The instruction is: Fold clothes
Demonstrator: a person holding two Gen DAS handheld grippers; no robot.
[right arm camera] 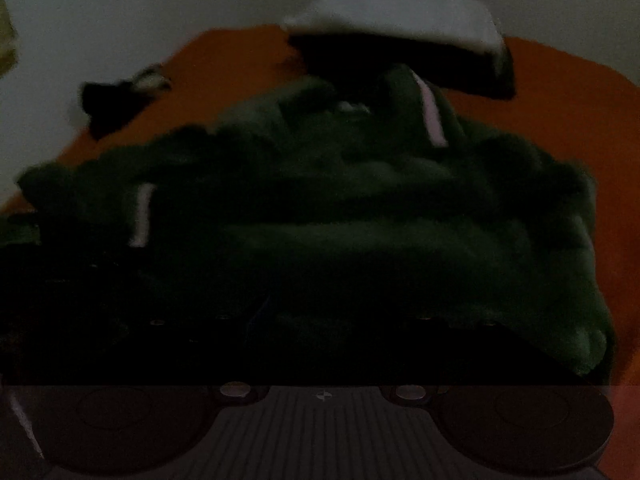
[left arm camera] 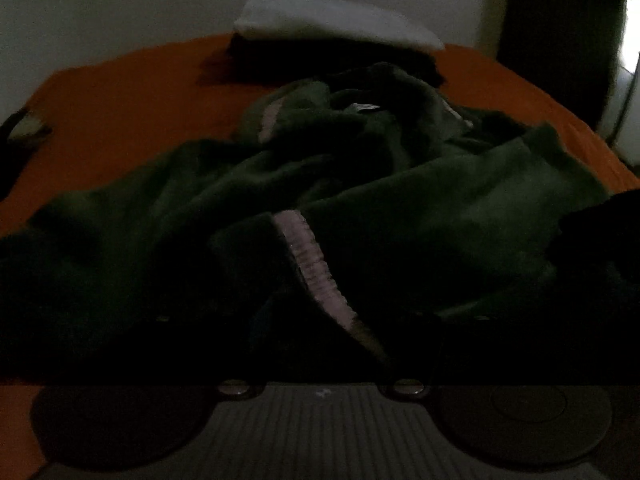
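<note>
Seen from the left wrist, a crumpled dark green garment (left arm camera: 280, 208) sprawls across an orange bed sheet (left arm camera: 120, 112), a pale ribbed cuff (left arm camera: 312, 268) running down its middle. The left gripper (left arm camera: 320, 344) sits over the near folds, but its fingers are lost in deep shadow, so whether the jaws stand apart or pinch cloth cannot be told. A white pillow (left arm camera: 336, 20) lies at the far end against the wall, over something dark.

From the right wrist, the same green garment (right arm camera: 360, 220) is heaped on the orange sheet (right arm camera: 560, 92), with pale trim (right arm camera: 434, 120) showing near its top. The right gripper (right arm camera: 320, 344) is equally swallowed by darkness; its jaws and any hold cannot be made out. A small dark item (right arm camera: 120, 96) lies blurred at far left, the white pillow (right arm camera: 400, 16) beyond.
</note>
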